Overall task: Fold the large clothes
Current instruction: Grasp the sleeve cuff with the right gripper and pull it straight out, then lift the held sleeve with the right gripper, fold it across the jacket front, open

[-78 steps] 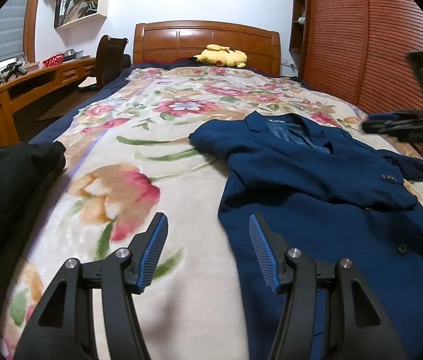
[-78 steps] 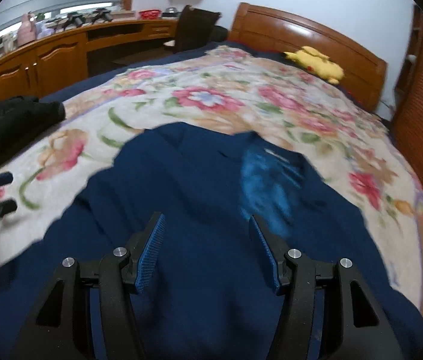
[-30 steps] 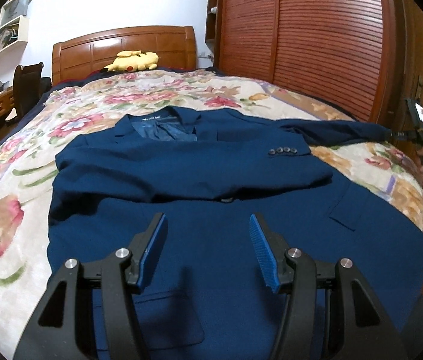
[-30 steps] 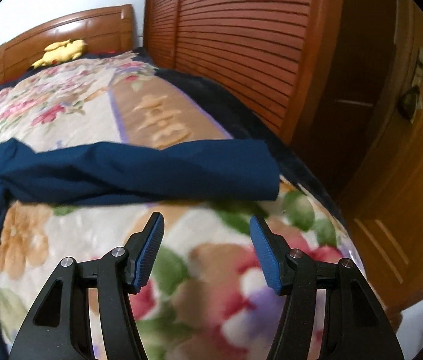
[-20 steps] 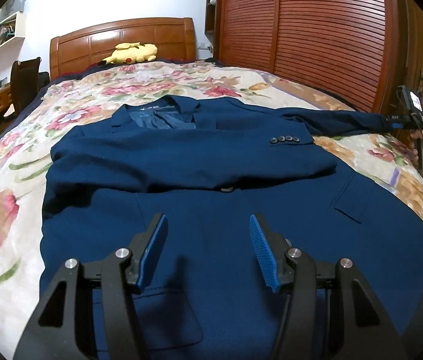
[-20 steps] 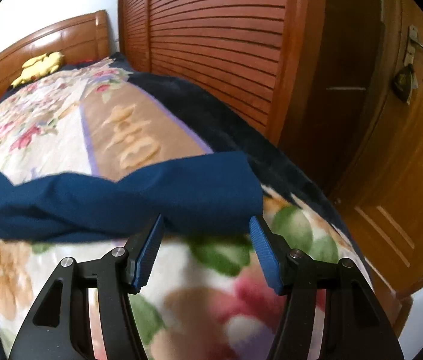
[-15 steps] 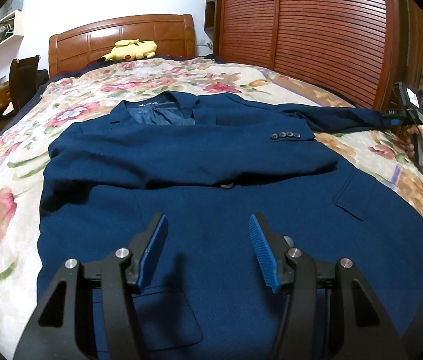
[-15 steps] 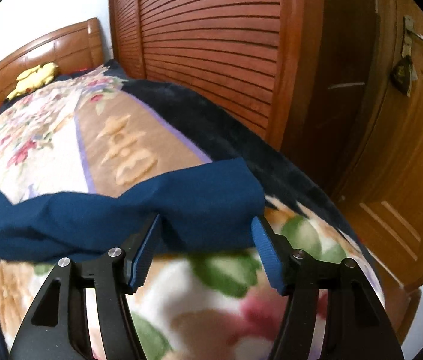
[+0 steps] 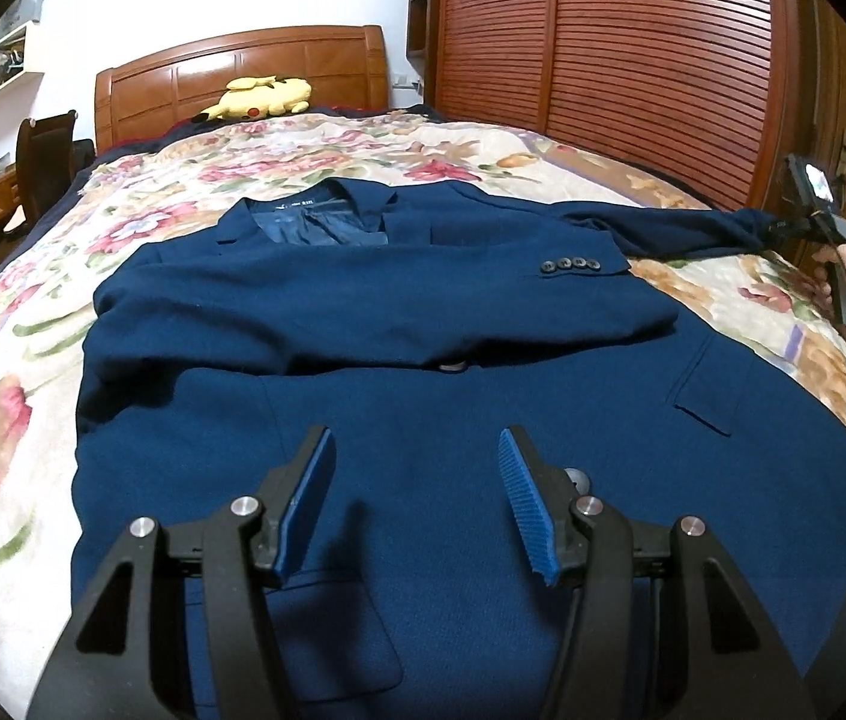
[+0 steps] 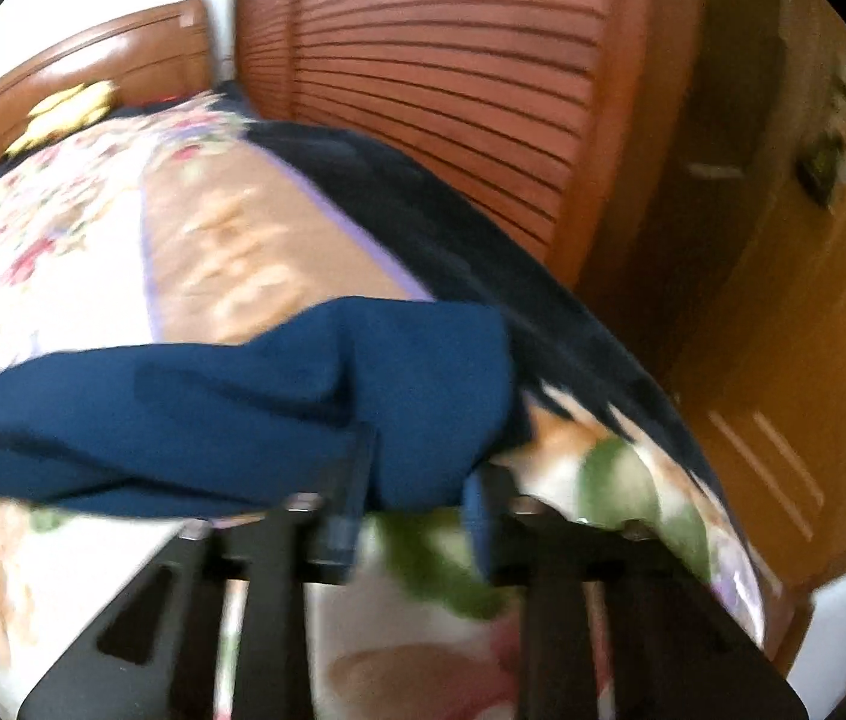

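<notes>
Lying between right tongs (image 10: 417, 495): sleeve cuff (image 10: 423, 384)

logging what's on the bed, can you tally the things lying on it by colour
Navy blue: 1, the suit jacket
Yellow: 1, the plush toy by the headboard
Floral, cream and pink: 1, the blanket spread under both
Total: 3
</notes>
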`<action>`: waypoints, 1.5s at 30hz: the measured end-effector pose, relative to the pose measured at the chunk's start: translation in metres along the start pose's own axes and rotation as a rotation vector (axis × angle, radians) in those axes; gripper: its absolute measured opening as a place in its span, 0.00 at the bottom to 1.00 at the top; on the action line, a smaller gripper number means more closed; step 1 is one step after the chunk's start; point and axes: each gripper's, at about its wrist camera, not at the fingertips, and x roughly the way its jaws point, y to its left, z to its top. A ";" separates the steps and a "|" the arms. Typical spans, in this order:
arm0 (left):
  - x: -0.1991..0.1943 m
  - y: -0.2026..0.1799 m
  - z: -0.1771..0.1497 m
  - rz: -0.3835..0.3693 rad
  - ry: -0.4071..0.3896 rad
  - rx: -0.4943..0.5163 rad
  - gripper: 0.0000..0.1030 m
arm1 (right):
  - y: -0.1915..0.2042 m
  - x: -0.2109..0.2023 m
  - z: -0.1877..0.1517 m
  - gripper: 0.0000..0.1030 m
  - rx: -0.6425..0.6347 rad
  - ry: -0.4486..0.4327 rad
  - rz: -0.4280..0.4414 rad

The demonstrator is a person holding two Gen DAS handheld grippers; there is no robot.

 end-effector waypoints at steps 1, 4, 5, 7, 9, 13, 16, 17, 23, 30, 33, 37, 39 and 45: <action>-0.001 0.000 0.000 0.000 -0.004 -0.001 0.54 | 0.006 -0.007 0.002 0.12 -0.016 -0.014 0.009; -0.007 0.003 0.000 0.002 -0.026 -0.011 0.54 | 0.026 -0.042 0.012 0.11 -0.061 -0.066 0.043; -0.009 0.004 0.000 0.003 -0.032 -0.014 0.54 | 0.034 -0.056 0.016 0.11 -0.080 -0.088 0.055; -0.014 0.007 0.000 0.005 -0.047 -0.022 0.54 | 0.054 -0.090 0.025 0.11 -0.124 -0.137 0.087; -0.019 0.010 0.000 0.007 -0.057 -0.030 0.54 | 0.073 -0.121 0.032 0.10 -0.165 -0.181 0.115; -0.029 0.018 0.000 0.003 -0.070 -0.052 0.54 | 0.113 -0.169 0.047 0.10 -0.241 -0.247 0.154; -0.037 0.022 0.000 0.010 -0.084 -0.059 0.54 | 0.143 -0.204 0.056 0.10 -0.280 -0.296 0.181; -0.040 0.024 -0.001 0.014 -0.090 -0.061 0.54 | 0.151 -0.211 0.057 0.10 -0.289 -0.306 0.186; -0.059 0.037 -0.004 0.036 -0.117 -0.069 0.54 | 0.208 -0.254 0.063 0.10 -0.359 -0.370 0.226; -0.075 0.054 -0.011 0.055 -0.135 -0.084 0.54 | 0.278 -0.275 0.054 0.10 -0.472 -0.397 0.278; -0.081 0.061 -0.013 0.065 -0.139 -0.093 0.54 | 0.313 -0.282 0.046 0.10 -0.521 -0.405 0.314; -0.087 0.068 -0.015 0.078 -0.145 -0.101 0.54 | 0.350 -0.289 0.036 0.10 -0.560 -0.411 0.367; -0.089 0.072 -0.016 0.085 -0.147 -0.106 0.54 | 0.368 -0.289 0.031 0.10 -0.578 -0.404 0.394; -0.094 0.081 -0.017 0.098 -0.155 -0.125 0.54 | 0.415 -0.295 0.011 0.10 -0.618 -0.394 0.470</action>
